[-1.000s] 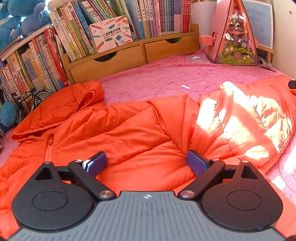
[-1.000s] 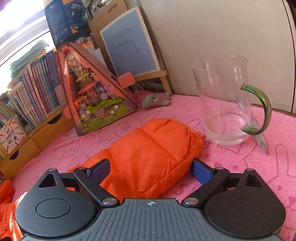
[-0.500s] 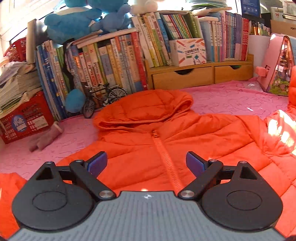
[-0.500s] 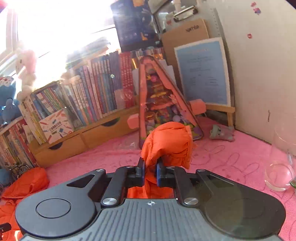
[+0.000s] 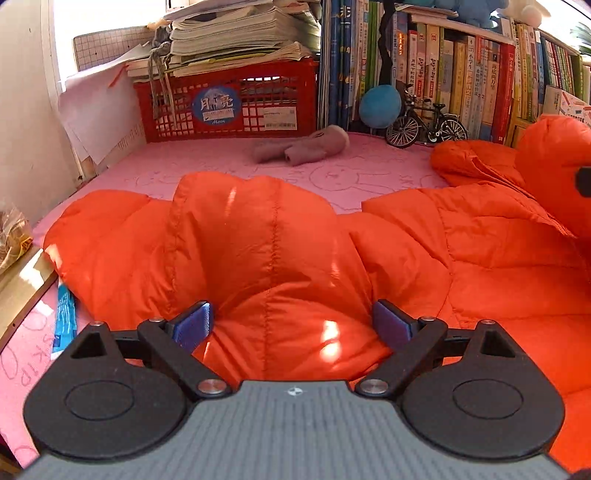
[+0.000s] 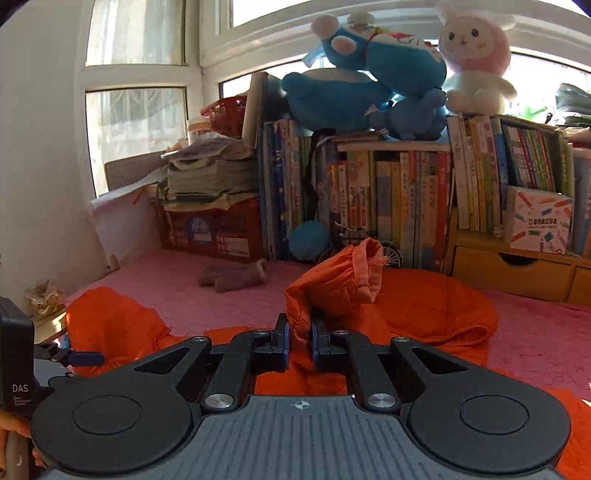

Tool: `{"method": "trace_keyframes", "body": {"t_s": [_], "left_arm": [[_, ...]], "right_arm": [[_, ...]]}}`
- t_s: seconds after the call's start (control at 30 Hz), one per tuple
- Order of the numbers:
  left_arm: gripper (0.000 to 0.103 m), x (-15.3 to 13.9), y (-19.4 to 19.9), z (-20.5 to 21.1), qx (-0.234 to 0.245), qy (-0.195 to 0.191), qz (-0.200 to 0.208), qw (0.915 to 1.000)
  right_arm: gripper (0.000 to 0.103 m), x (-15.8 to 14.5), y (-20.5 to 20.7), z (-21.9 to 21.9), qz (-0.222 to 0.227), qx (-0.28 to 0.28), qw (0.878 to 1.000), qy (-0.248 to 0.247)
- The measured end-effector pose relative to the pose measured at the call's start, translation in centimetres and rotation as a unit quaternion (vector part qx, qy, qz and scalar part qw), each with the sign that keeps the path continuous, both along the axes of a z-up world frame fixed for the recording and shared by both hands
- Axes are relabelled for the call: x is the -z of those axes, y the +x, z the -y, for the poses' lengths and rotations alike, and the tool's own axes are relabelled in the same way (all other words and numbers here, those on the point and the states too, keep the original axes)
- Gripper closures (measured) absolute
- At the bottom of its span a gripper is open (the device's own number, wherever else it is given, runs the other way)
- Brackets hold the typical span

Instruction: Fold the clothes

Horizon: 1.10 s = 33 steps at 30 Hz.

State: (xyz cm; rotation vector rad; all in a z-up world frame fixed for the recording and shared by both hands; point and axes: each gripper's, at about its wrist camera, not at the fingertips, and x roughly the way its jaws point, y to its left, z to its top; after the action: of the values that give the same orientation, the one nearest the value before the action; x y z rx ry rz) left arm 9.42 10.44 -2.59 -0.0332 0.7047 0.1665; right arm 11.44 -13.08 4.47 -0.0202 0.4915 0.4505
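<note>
We are early in the fold: the orange jacket [image 5: 461,258] still sprawls across the pink desk [image 5: 184,162], its left sleeve [image 5: 236,236] lying flat between the spread jaws of our left hand-held gripper [image 5: 291,325], while our right hand-held gripper [image 6: 299,339] pinches the other sleeve's cuff [image 6: 343,280], lifted above the body. At the back, a red crate [image 5: 229,107] holds stacked papers [image 5: 236,33].
</note>
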Motion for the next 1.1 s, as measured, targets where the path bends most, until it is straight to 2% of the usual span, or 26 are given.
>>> {"method": "trace_keyframes", "body": {"t_s": [0.17, 0.27, 0.33, 0.43, 0.47, 0.53, 0.6, 0.67, 0.73, 0.77, 0.8, 0.83, 0.87, 0.97, 1.1], "left_arm": [[0.006, 0.4, -0.6, -0.1, 0.0, -0.004, 0.015, 0.9999], [0.006, 0.4, -0.6, -0.2, 0.0, -0.007, 0.015, 0.9999], [0.006, 0.4, -0.5, -0.3, 0.0, -0.01, 0.016, 0.9998], [0.006, 0.5, -0.5, -0.4, 0.0, -0.011, 0.015, 0.9998], [0.006, 0.5, -0.5, -0.4, 0.0, -0.01, 0.015, 0.9998], [0.005, 0.4, -0.5, -0.3, 0.0, -0.009, 0.016, 0.9998], [0.005, 0.4, -0.5, -0.3, 0.0, -0.009, 0.015, 0.9998], [0.005, 0.5, -0.5, -0.4, 0.0, -0.009, 0.015, 0.9998], [0.005, 0.5, -0.5, -0.4, 0.0, -0.008, 0.015, 0.9999], [0.005, 0.5, -0.5, -0.4, 0.0, -0.008, 0.015, 0.9999], [0.005, 0.5, -0.5, -0.4, 0.0, -0.008, 0.015, 0.9998], [0.004, 0.6, -0.5, -0.4, 0.0, -0.009, 0.015, 0.9998], [0.004, 0.6, -0.5, -0.4, 0.0, -0.009, 0.015, 0.9998], [0.004, 0.7, -0.5, -0.4, 0.0, -0.01, 0.016, 0.9998], [0.004, 0.6, -0.6, -0.5, -0.006, -0.01, 0.019, 0.9998]], "right_arm": [[0.09, 4.4, -1.1, -5.1, -0.037, -0.031, 0.997, -0.067], [0.088, 5.8, -2.0, -5.8, -0.044, -0.037, 0.994, -0.097], [0.081, 6.0, -2.9, -5.8, -0.037, -0.045, 0.992, -0.113], [0.035, 5.4, -4.0, -5.4, -0.03, -0.08, 0.991, -0.104], [0.029, 5.0, -4.4, -4.9, -0.028, -0.092, 0.991, -0.09], [0.028, 3.9, -4.6, -3.8, -0.024, -0.111, 0.992, -0.055], [0.017, 2.9, -4.2, -2.5, -0.018, -0.108, 0.994, -0.013], [0.013, 2.0, -3.6, -1.2, -0.013, -0.092, 0.995, 0.022], [0.015, 2.0, -1.9, -0.5, -0.022, -0.028, 0.999, 0.025], [0.025, 2.2, -0.8, -0.2, -0.033, 0.005, 0.999, 0.023], [0.038, 2.6, 0.4, 0.0, -0.049, 0.038, 0.998, 0.019], [0.066, 3.1, 1.5, 0.0, -0.066, 0.063, 0.996, 0.014], [0.079, 3.9, 2.7, -0.2, -0.085, 0.08, 0.993, 0.008], [0.079, 5.8, 4.0, -1.7, -0.099, 0.08, 0.992, -0.022], [0.079, 6.6, 3.0, -5.2, -0.078, 0.022, 0.995, -0.063]]}}
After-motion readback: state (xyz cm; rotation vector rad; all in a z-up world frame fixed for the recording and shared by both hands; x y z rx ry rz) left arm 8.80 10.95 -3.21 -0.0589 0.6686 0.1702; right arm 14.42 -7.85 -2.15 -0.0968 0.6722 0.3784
